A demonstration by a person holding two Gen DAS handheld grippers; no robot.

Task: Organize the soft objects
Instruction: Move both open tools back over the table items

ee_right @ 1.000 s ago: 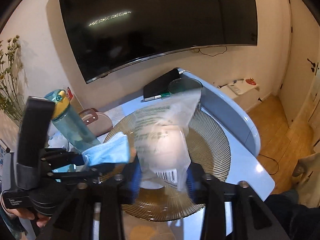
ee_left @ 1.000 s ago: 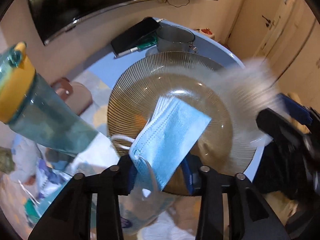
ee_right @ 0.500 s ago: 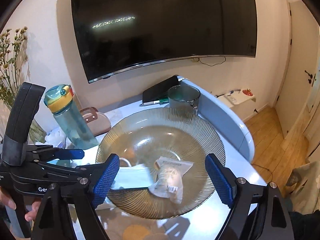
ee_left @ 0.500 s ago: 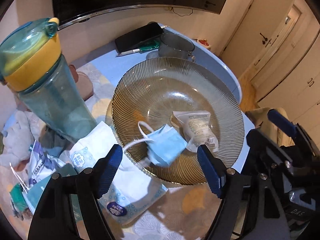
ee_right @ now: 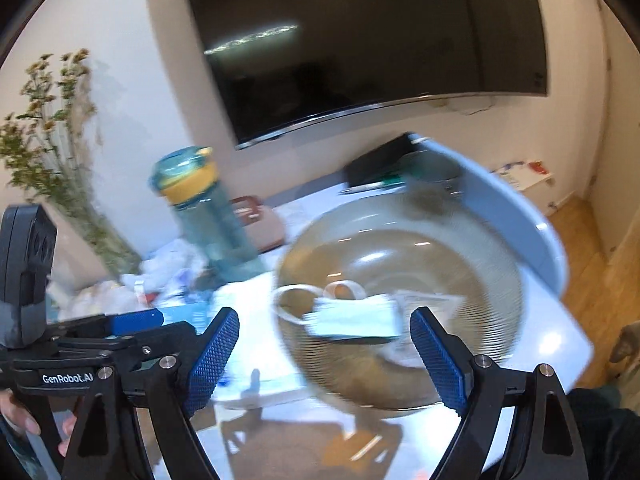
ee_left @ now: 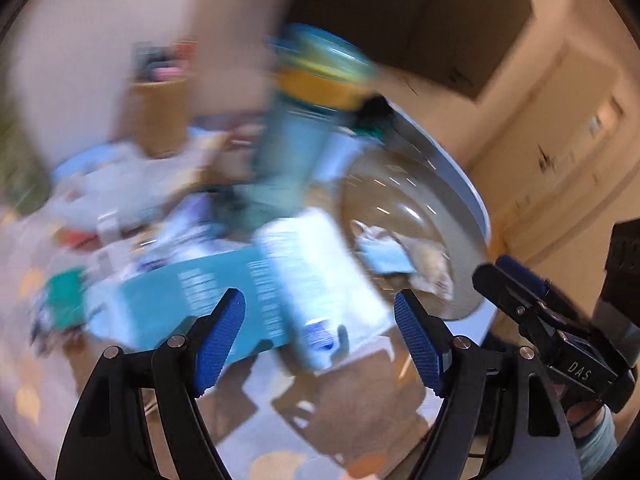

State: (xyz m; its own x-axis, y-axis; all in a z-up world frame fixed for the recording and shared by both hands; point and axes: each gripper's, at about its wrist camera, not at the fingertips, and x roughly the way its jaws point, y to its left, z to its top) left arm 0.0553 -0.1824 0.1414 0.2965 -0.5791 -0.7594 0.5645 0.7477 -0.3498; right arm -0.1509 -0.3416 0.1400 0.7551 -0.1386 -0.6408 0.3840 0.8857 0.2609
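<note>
Mask (ee_right: 354, 318), pale blue, lies in the near left part of the bowl (ee_right: 472, 256), its white ear loops curling toward the rim. Closest to the right wrist camera, the right gripper (ee_right: 324, 354) has its jaws spread wide, having just been opening, with nothing between the blue pads; the mask and bowl lie beyond them, untouched. A small clear packet (ee_right: 430, 302) lies just beside the mask on its right, also in the bowl. To the left in that view, the left gripper (ee_left: 320, 336) is seen side-on, a hand (ee_right: 24, 420) around its grip.

From the left wrist camera, heavily blurred, its jaws also stand spread and empty, having just opened. Past them on the table (ee_right: 556, 344) lie a white tissue pack (ee_left: 316, 280) and a teal box (ee_left: 176, 296), the pack partly over the box. Further on is the bowl with the mask (ee_left: 384, 258) and packet (ee_left: 428, 256) inside.

Behind the bowl's left side stands a teal bottle (ee_right: 208, 216) with a yellow band, upright. Beyond the bowl sit a dark notebook (ee_right: 380, 164) and a cup, too blurred to detail. A television (ee_right: 360, 40) hangs on the far wall, and dried flowers (ee_right: 52, 120) stand at the far left.
</note>
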